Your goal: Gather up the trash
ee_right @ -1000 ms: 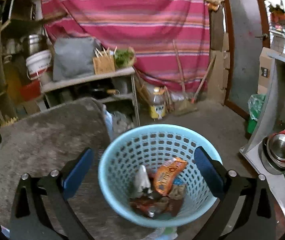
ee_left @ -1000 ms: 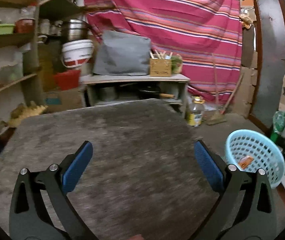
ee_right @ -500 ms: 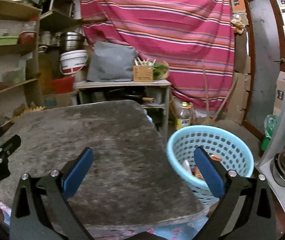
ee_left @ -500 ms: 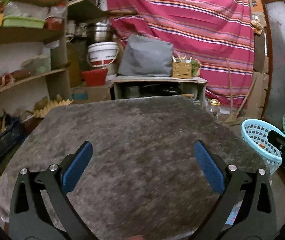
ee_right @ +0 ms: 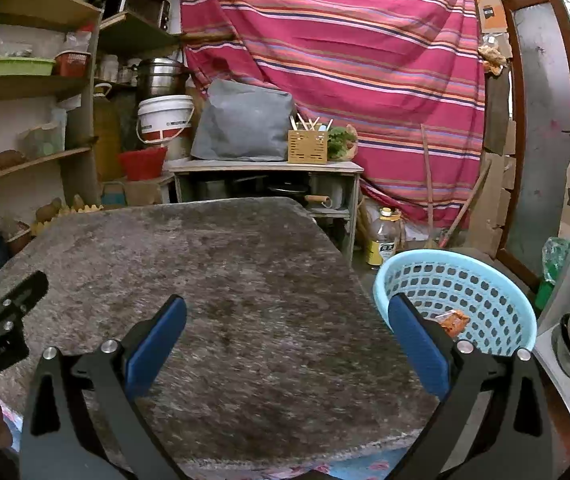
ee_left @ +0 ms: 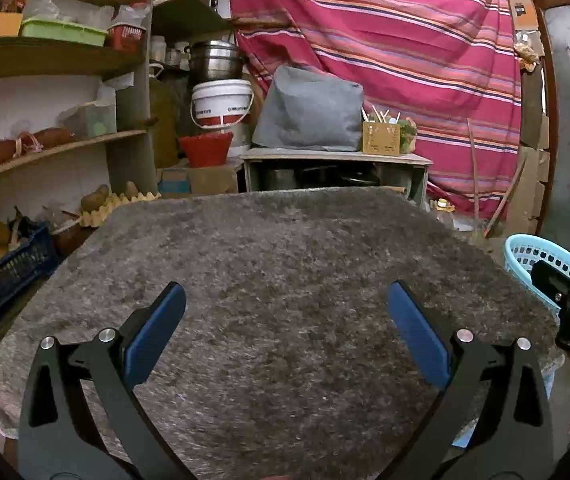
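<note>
Trash (ee_right: 454,321) sits in the blue basket (ee_right: 485,280) beside the table (ee_right: 225,280); left gripper (ee_left: 285,330) and right gripper (ee_right: 287,332) both gape empty.

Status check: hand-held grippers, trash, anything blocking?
Both hand-held grippers, left and right, open, empty. Orange wrapper in blue basket. Grey felt tabletop bare; nothing blocking.

The grey tabletop (ee_right: 213,280) lies bare, open to pass over. Off its right edge stands the blue basket (ee_right: 497,284); shelves (ee_left: 57,148) crowd the left side.
</note>
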{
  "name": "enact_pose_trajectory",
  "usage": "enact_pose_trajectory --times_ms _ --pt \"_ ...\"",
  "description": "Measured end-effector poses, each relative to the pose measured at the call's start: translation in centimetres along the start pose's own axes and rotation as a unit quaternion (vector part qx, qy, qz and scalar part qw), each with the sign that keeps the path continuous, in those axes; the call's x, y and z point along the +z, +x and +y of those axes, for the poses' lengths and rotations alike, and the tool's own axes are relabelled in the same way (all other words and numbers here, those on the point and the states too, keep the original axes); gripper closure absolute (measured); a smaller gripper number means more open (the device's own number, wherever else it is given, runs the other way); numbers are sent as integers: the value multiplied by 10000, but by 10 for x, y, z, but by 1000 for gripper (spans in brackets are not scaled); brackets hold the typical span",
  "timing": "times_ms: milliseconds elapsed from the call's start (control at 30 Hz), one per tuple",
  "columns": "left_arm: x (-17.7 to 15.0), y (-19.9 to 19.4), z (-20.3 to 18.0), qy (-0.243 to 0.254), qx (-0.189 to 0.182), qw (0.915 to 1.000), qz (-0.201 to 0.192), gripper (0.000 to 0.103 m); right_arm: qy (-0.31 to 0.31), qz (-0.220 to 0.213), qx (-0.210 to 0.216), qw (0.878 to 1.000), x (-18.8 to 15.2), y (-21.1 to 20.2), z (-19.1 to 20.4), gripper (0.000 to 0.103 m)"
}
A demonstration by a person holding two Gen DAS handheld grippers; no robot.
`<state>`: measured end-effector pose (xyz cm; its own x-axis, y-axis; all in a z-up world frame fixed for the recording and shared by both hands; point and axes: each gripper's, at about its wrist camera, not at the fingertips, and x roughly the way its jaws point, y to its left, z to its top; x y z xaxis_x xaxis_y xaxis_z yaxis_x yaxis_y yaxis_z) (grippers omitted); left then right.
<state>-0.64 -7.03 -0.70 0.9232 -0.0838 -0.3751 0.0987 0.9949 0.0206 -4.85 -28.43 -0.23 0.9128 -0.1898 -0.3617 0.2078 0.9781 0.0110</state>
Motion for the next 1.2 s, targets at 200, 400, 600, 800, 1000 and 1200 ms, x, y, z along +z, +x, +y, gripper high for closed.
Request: enact_pose_trajectory --times_ms 200,400,600,800,1000,1200 --pt "-2 0 -2 77 69 9999 -67 5 -96 -28 -40 9999 -1 1 6 4" --pt "-3 -2 1 40 55 9999 -98 5 -98 -32 -41 9999 -1 2 7 4" --pt "-3 -4 4 0 39 9999 -137 5 -130 -64 2 9999 0 1 9 4" --pt "-3 -5 6 17 67 9998 -170 5 -219 -99 2 9997 -1 1 14 4" --pt "-1 -8 9 -8 110 9997 -213 5 -249 -93 18 9996 -1 1 17 4" --pt "1 -11 13 -33 141 9996 -254 5 -244 -85 24 9997 -1 2 18 4"
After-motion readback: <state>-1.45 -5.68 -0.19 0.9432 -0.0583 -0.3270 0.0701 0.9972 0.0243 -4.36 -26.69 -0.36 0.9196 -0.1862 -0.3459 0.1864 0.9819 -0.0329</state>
